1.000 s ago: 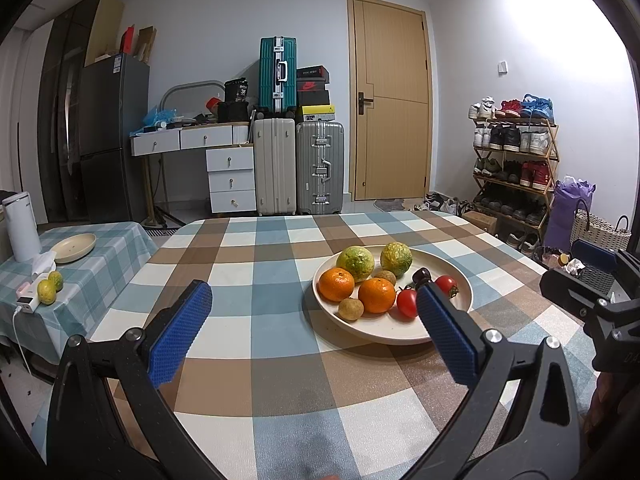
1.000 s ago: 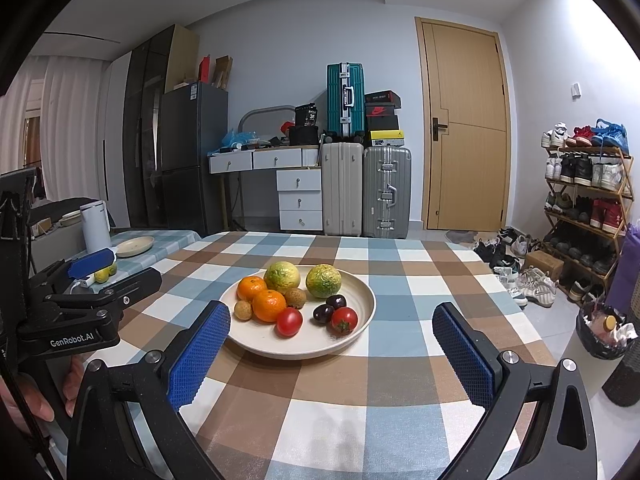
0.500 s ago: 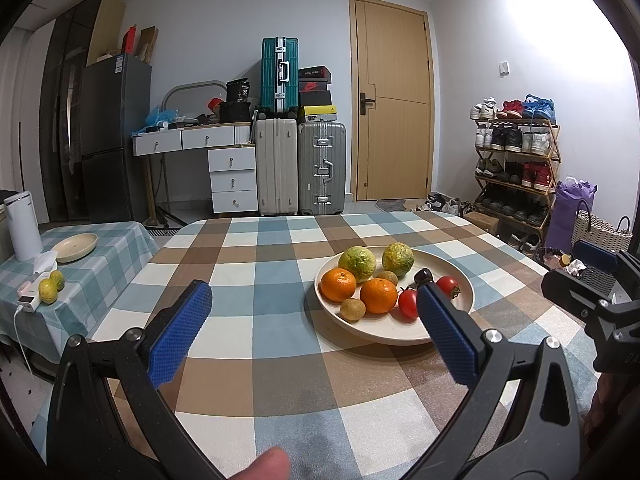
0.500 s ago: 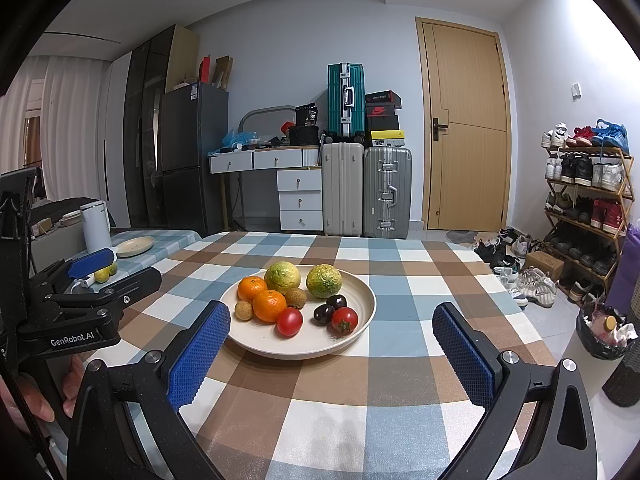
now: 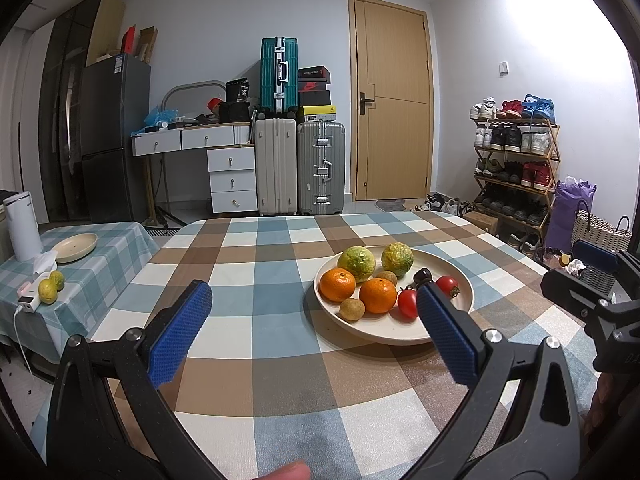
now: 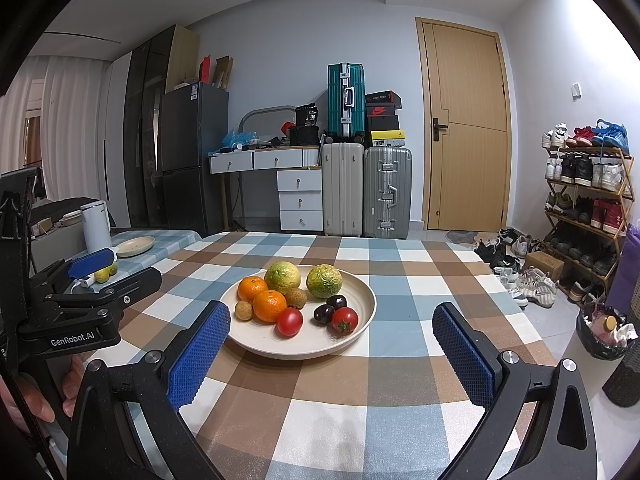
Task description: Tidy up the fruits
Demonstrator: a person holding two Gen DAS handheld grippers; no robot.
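I am holding my left claw (image 5: 312, 304) and right claw (image 6: 332, 324) wide apart and empty just short of the plate (image 6: 360, 292) on the table (image 6: 400, 344), where the fruits (image 6: 276, 292) are lying bunched, so any reach should be singling out one fruit without nudging its neighbours.

cream plate (image 6: 362, 292) on checked table holds all fruit: two oranges (image 6: 269, 305), two green-yellow citrus (image 6: 282, 277), two tomatoes (image 6: 289, 321), two dark plums (image 6: 323, 313), two small brown fruits (image 6: 244, 310), clustered and touching
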